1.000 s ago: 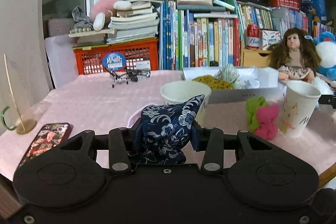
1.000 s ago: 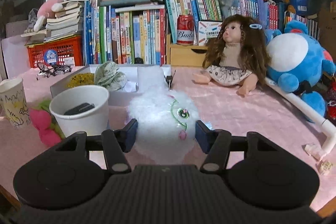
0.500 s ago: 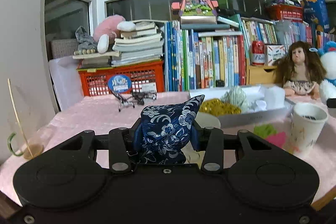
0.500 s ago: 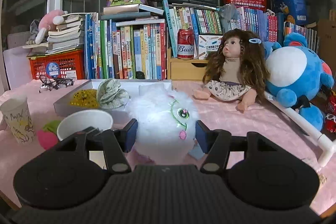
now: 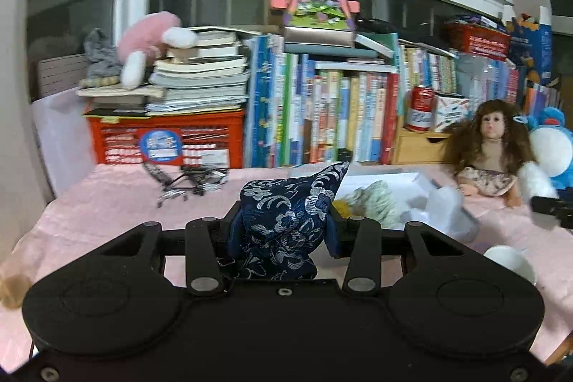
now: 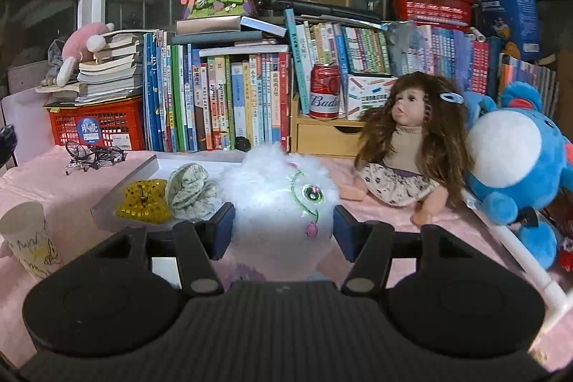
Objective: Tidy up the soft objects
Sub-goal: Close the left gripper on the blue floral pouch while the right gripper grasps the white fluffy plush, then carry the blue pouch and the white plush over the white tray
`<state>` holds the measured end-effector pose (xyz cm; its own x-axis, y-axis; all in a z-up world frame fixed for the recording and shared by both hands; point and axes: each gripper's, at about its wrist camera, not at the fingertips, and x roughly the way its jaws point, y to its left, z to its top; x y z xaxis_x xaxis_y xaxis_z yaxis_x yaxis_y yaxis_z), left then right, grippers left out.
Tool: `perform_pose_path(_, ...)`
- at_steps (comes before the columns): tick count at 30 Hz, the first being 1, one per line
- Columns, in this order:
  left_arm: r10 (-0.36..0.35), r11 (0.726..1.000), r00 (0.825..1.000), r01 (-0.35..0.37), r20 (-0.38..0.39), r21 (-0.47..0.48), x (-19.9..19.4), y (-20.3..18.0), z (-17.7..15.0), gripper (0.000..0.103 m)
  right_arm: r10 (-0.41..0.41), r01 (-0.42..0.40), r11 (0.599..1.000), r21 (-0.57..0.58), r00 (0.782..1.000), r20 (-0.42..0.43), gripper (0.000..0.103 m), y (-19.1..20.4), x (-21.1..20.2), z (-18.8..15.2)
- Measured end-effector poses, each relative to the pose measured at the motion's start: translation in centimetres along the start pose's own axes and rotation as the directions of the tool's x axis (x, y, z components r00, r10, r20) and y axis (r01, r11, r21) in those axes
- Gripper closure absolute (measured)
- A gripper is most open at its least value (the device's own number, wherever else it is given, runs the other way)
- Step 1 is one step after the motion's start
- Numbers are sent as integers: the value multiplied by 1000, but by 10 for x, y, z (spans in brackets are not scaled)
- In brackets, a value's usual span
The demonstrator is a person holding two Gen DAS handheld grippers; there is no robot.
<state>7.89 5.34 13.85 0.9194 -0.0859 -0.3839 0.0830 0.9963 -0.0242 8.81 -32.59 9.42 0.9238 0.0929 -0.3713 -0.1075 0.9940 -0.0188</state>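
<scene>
Softness rules: I've got the left hand-held gripper [image 5: 283, 231] pinching a squashy navy pouch [image 5: 286, 224] mid-body, right hand-held gripper [image 6: 283, 231] squeezing a featherlight white fluffy toy [image 6: 279, 203] center frame.

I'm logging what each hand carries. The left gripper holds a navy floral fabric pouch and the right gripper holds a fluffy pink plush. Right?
Not quite. The right wrist view shows the right gripper holding a fluffy white plush, not pink. The left gripper does hold the navy floral fabric pouch.

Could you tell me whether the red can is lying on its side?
No, the red can stands upright on the wooden drawer box.
</scene>
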Motion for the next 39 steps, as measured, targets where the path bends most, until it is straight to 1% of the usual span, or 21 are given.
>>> perform_pose_path(5,-23,999,1000,24,-20,38,27,-12,31,62,30,-30,1000,9,999,-26,41,3,20,28)
perform_pose_path(8,-45,999,998,46,-50,21,48,-16,50,62,62,-61,998,35,997,-43,41,4,35,45)
perform_pose_path(11,-53,999,995,53,-85,-6,74,-20,67,62,87,-84,995,52,994,-64,41,6,51,58)
perform_pose_path(15,-61,998,986,56,-156,-39,113,-23,81,62,99,-93,994,60,990,-103,41,12,77,72)
perform_pose_path(20,-57,997,964,43,-260,-57,168,-31,92,62,106,-96,993,64,979,-176,41,19,116,82)
perform_pose_path(24,-49,995,944,18,-326,-99,212,-36,93,62,116,-107,993,52,971,-211,41,28,148,88)
perform_pose_path(29,-3,999,921,-14,-389,-40,259,-47,87,62,110,-110,994,16,959,-259,41,42,185,91)
perform_pose_path(33,16,999,900,-31,-436,-28,286,-51,78,62,103,-108,994,-2,950,-296,41,52,206,88)
perform_pose_path(34,21,999,897,-38,-441,-29,291,-51,76,62,100,-106,994,-4,947,-304,41,53,211,87)
perform_pose_path(39,12,999,878,-33,-479,-34,312,-52,64,62,84,-89,996,2,936,-343,41,56,234,79)
